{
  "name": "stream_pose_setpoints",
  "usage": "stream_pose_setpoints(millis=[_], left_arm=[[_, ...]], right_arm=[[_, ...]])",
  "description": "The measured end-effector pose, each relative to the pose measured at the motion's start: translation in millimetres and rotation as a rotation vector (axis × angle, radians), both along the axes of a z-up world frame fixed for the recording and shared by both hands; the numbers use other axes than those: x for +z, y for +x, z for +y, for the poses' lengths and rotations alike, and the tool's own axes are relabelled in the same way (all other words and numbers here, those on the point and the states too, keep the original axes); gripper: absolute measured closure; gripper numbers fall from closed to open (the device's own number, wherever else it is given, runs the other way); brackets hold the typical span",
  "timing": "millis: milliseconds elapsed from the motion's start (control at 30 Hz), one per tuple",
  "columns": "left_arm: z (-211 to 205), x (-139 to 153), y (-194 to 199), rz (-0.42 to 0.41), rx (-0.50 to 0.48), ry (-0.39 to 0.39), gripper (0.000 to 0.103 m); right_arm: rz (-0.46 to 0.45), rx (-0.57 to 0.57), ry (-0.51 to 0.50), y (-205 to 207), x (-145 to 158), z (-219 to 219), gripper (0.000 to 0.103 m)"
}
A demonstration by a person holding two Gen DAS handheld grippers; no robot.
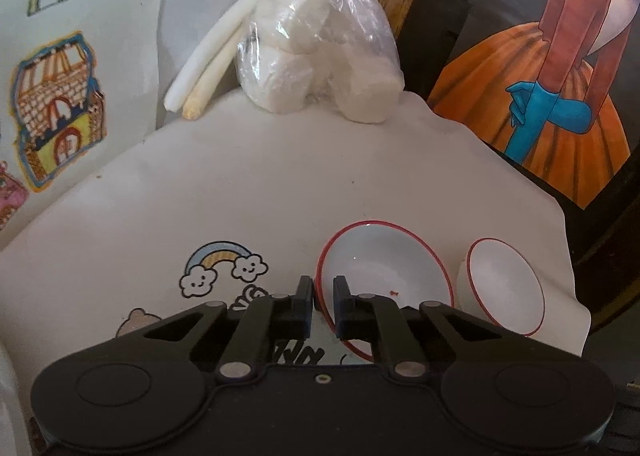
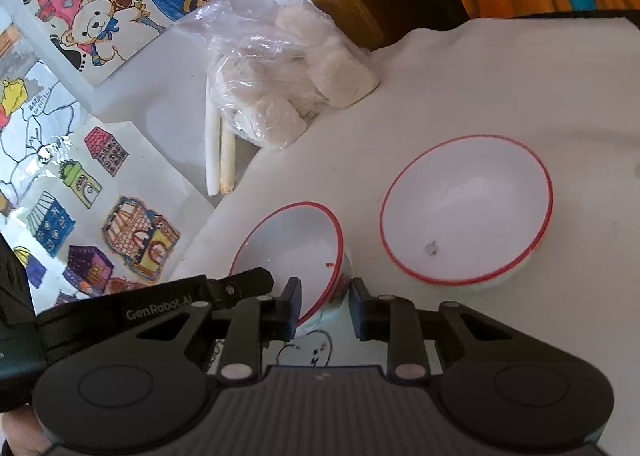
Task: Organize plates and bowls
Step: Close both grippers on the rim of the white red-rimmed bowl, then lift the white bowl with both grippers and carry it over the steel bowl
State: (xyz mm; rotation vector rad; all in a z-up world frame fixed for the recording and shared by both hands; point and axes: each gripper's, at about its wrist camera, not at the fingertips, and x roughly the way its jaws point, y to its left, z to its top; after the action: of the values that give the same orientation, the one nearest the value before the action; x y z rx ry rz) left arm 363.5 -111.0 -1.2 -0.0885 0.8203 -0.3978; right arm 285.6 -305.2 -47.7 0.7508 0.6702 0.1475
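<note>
- The nearer bowl (image 1: 384,276), white with a red rim, tilts on the pale table cover (image 1: 256,192); the left gripper (image 1: 322,306) clamps its rim, one finger outside the wall and one inside.
- In the right wrist view this bowl (image 2: 292,248) sits at about 12 o'clock from the right gripper (image 2: 325,310), whose fingers stand apart on either side of the bowl's lower edge; whether they touch it I cannot tell.
- The left gripper's dark body (image 2: 168,308) reaches in from 9 o'clock onto the same rim.
- A second bowl (image 2: 466,208), also red-rimmed, rests at 2 o'clock from the right gripper, apart from the first.
- A plastic bag of white blocks (image 1: 316,56) lies at 12 o'clock, at the cover's far edge, with two pale sticks (image 1: 208,68) just beside it.
- Colored drawings (image 1: 56,112) cover the 9 o'clock side; a painting of an orange dress (image 1: 560,104) stands at 2 o'clock.
</note>
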Motion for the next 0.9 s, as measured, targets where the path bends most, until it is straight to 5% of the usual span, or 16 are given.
stream_pose_setpoints(millis=[900], left_arm=[[25,56,-96,-0.128,0.013,-0.022,0.093]], right_arm=[[-0.13,0.045,-0.044,-82,60,16,0.075]])
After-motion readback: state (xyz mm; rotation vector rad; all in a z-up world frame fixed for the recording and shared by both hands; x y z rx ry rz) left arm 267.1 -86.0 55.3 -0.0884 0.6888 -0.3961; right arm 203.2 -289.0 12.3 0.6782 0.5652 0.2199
